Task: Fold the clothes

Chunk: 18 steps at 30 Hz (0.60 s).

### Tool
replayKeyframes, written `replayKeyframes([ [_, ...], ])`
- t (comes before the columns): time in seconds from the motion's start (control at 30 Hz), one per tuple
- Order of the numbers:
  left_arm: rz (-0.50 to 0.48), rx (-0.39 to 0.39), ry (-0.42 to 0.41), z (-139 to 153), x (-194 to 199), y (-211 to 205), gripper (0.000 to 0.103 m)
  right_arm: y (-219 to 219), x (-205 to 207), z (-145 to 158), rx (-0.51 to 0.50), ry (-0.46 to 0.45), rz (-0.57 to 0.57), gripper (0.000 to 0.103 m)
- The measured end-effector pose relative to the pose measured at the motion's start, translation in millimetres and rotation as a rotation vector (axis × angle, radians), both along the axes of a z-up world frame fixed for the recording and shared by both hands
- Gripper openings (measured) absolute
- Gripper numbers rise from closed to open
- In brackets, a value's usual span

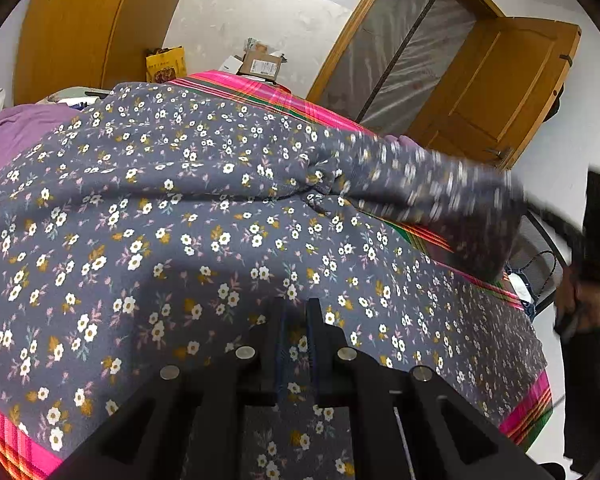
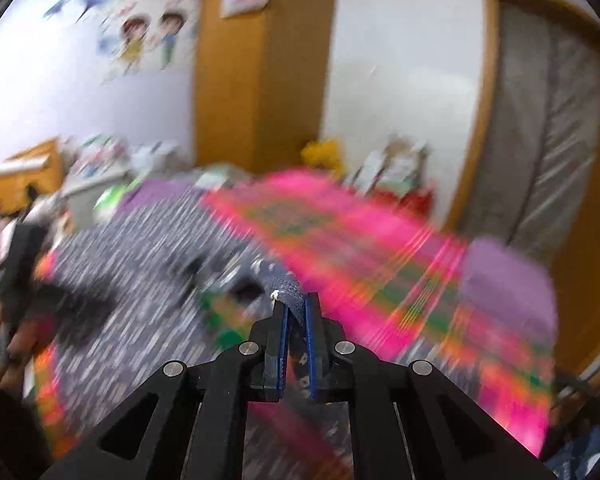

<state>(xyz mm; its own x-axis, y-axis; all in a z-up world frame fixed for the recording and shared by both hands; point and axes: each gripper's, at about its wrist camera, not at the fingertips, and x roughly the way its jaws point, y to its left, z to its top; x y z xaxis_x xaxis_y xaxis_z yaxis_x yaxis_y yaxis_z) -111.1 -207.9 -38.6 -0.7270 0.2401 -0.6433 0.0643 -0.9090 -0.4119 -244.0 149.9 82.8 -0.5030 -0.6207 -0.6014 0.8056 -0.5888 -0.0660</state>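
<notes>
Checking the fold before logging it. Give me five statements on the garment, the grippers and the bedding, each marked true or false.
1. The floral garment lies spread over a pink plaid blanket. True.
2. The right gripper is empty. False: it pinches a strip of the floral fabric.
3. The left gripper has floral fabric between its fingers. True.
4. The garment's sleeve lies flat and sharp. False: it is lifted and motion-blurred.
5. The garment is plain red. False: grey-blue with white and mustard flowers.
</notes>
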Motion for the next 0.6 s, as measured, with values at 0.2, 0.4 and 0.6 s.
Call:
replayKeyframes([
  [0.2, -0.016, -0.091, -0.023, 7, -2, 13, 0.009, 3, 47, -64, 0.134, -0.216, 0.11, 0.016],
  [0.4, -0.023, -0.11, 0.037, 36, -3, 20, 0.009, 18, 42, -47, 0.011, -0.18, 0.029, 0.03],
  [0.6, 0.006, -0.151, 0.046, 53, -22, 18, 0.012, 31, 9, -33, -0.094, -0.179, -0.148, 0.043],
])
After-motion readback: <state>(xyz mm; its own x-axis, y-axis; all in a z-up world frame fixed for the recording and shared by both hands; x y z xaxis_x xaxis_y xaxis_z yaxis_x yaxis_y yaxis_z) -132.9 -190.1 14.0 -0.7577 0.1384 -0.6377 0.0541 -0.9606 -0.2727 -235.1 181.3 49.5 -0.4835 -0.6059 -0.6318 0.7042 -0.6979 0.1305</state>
